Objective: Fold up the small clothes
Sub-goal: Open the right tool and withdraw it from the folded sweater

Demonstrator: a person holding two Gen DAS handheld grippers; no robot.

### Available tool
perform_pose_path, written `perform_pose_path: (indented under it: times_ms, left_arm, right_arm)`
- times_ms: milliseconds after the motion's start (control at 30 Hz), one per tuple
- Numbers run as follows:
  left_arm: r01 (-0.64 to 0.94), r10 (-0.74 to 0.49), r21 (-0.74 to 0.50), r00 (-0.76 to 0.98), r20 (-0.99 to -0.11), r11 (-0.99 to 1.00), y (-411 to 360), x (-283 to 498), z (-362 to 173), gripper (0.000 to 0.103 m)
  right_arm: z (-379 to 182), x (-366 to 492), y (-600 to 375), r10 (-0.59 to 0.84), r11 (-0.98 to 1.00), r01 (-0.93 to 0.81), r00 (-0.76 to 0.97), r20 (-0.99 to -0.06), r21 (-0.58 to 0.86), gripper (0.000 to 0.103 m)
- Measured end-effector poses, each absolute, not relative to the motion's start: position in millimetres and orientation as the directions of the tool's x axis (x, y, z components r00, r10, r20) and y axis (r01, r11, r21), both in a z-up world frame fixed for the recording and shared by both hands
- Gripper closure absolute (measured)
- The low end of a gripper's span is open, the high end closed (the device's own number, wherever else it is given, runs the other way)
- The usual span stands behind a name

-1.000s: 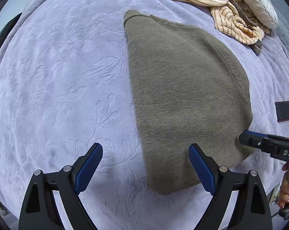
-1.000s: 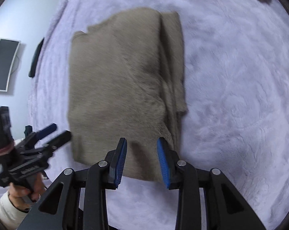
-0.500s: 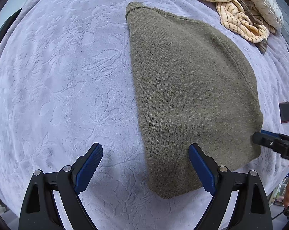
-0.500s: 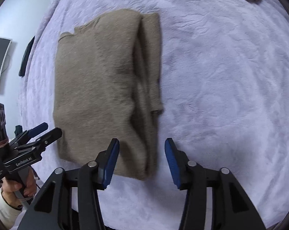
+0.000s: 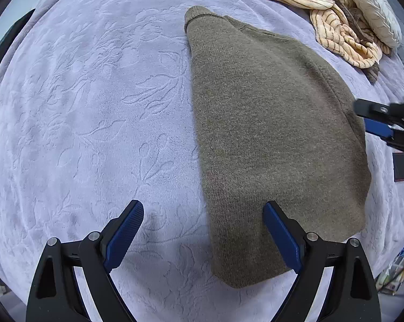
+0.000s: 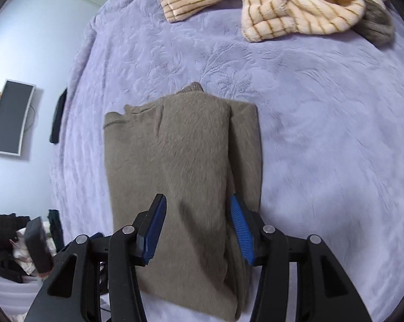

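Right hand-held gripper [image 6: 197, 230], jaws apart over the olive sweater's [image 6: 183, 177] near end; left hand-held gripper [image 5: 203, 237] likewise apart, empty. Sides already folded in. Crosswise fold probably left; striped garment [image 6: 282, 5] at far end of bed [image 6: 322, 134] untouched.

The left wrist camera looked down and forward along the left gripper [image 5: 203, 230], whose jaws stood wide apart at 6 o'clock, close over the lavender bed [image 5: 89, 102], with the folded olive sweater [image 5: 269, 134] filling the frame from centre to 4 o'clock. The right wrist camera sat lower and nearer, facing along the right gripper [image 6: 197, 229] straight over the same sweater [image 6: 185, 166]. Both views shared the sweater, the bed [image 6: 322, 139] and the striped cream garments [image 5: 322, 13] [image 6: 269, 2] at 1 o'clock; the right gripper [image 5: 384, 126] entered the left view at 3 o'clock.
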State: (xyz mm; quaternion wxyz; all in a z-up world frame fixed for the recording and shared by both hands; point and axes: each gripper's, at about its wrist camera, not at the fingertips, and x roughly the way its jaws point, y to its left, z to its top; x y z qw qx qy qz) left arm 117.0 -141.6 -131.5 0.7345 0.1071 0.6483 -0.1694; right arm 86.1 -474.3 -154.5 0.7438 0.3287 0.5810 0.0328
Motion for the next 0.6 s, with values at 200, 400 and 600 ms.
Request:
perform_pose_path:
  times_ms: [200, 400, 600]
  left_arm:
    - [0.393, -0.089, -0.044, 0.098, -0.991, 0.919, -147, 118, -136, 0.012]
    - [0.398, -0.085, -0.042, 0.092, -0.992, 0.916, -153, 119, -139, 0.011]
    - [0.406, -0.082, -0.038, 0.091, -0.993, 0.913, -154, 120, -140, 0.011]
  right_arm:
    - [-175, 101, -470, 0.374, 0.825, 0.349, 0.254, -0.892, 0.445, 0.045]
    - [-165, 83, -479, 0.421, 0.817, 0.311, 0.252, -0.871, 0.485, 0.029]
    - [-170, 76, -485, 0.447, 0.803, 0.306, 0.258, -0.856, 0.512, 0.029]
